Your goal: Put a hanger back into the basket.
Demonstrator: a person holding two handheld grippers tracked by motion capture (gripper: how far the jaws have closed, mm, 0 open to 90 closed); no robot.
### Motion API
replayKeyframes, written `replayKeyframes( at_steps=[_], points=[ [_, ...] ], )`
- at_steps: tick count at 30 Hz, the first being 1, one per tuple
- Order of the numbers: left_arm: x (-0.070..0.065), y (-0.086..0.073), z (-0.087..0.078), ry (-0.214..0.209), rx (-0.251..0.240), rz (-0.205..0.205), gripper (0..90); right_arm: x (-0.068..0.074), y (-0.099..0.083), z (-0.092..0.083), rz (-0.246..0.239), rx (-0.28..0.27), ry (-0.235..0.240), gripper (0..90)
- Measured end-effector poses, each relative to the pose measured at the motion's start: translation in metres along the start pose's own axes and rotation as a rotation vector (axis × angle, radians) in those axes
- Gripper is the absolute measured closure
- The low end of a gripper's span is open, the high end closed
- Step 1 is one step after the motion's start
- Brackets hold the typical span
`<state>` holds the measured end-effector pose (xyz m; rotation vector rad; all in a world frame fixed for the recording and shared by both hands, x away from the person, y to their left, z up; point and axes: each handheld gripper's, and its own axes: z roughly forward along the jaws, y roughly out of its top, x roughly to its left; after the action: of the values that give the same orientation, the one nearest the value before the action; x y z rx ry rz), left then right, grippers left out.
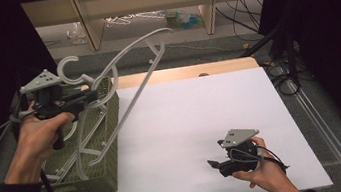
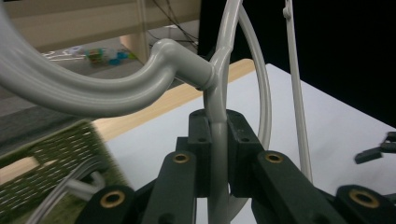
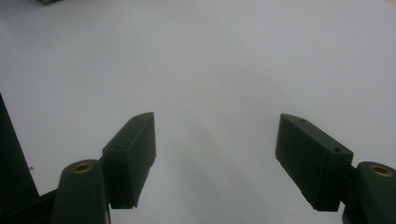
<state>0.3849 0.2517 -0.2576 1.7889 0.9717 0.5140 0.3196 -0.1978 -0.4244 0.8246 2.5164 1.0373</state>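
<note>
Clamped between the two black jaws of the left gripper point(image 2: 218, 140) is the thin grey neck of a plastic hanger point(image 2: 219, 93); in the left gripper view the stem runs straight up through the narrow gap, with a pad pressed against it on each side. Just above the jaw tips the stem meets a thick joint, and from there the hook curves away to the left of the jaws while the hanger's slim arms rise past them on the right. From the high view, the left gripper point(image 1: 89, 98) is held in the air above the green basket point(image 1: 114, 177), and the hanger point(image 1: 128, 76) fans out beyond its tips, one long arm slanting down toward the basket's front corner, the hook arching back over the gripper's grey plate. More grey hangers point(image 1: 78, 157) lie in the basket below the jaws.

Jaws of the right gripper point(image 3: 215, 158) stand wide apart with only bare white table point(image 3: 210, 60) between and ahead of them; nothing touches either pad. In the high view the right gripper point(image 1: 214, 164) rests low by the table's near edge, well apart from the hanger.
</note>
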Motion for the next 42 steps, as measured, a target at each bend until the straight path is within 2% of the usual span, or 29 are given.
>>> replayKeyframes(
  at_steps=[2, 7, 13, 15, 16, 18, 19, 22, 25, 26, 34, 39, 42],
  points=[
    [0.011, -0.002, -0.005, 0.023, -0.006, 0.0, 81.9, 0.0, 0.0, 0.001, 0.003, 0.003, 0.001, 29.6],
    [0.041, -0.008, -0.012, 0.112, 0.02, 0.005, 81.9, 0.0, -0.001, 0.002, 0.001, 0.004, 0.0, 29.5],
    [0.07, -0.023, -0.016, 0.168, 0.053, -0.022, 81.9, -0.001, -0.001, 0.002, 0.01, 0.013, 0.002, 29.1],
    [0.078, -0.028, -0.017, 0.185, 0.061, -0.02, 81.9, -0.001, -0.001, 0.002, 0.007, 0.011, 0.001, 29.0],
    [0.083, -0.031, -0.017, 0.204, 0.078, -0.002, 81.9, -0.001, -0.001, 0.002, 0.007, 0.009, 0.001, 29.0],
    [0.092, -0.037, -0.017, 0.233, 0.101, -0.012, 81.9, 0.0, -0.002, 0.004, 0.012, -0.006, -0.01, 29.0],
    [0.095, -0.039, -0.017, 0.245, 0.106, -0.006, 81.9, 0.0, -0.001, 0.003, 0.013, 0.012, 0.001, 29.0],
    [0.104, -0.049, -0.015, 0.273, 0.145, 0.022, 81.9, 0.0, -0.001, 0.004, 0.013, 0.016, 0.006, 29.0],
    [0.112, -0.059, -0.013, 0.295, 0.17, 0.015, 81.9, 0.0, -0.002, 0.006, 0.014, 0.002, -0.003, 29.0],
    [0.117, -0.062, -0.015, 0.298, 0.199, 0.038, 81.9, 0.0, -0.002, 0.006, 0.014, 0.002, -0.005, 29.0],
    [0.132, -0.079, -0.017, 0.317, 0.258, 0.023, 81.8, -0.002, -0.002, 0.007, 0.008, 0.028, 0.014, 29.0],
    [0.138, -0.091, -0.018, 0.329, 0.283, 0.02, 81.8, -0.002, -0.001, 0.007, 0.005, 0.018, 0.005, 29.0],
    [0.142, -0.099, -0.018, 0.343, 0.296, 0.002, 81.8, -0.002, -0.001, 0.008, 0.007, 0.018, 0.005, 29.0]
  ],
)
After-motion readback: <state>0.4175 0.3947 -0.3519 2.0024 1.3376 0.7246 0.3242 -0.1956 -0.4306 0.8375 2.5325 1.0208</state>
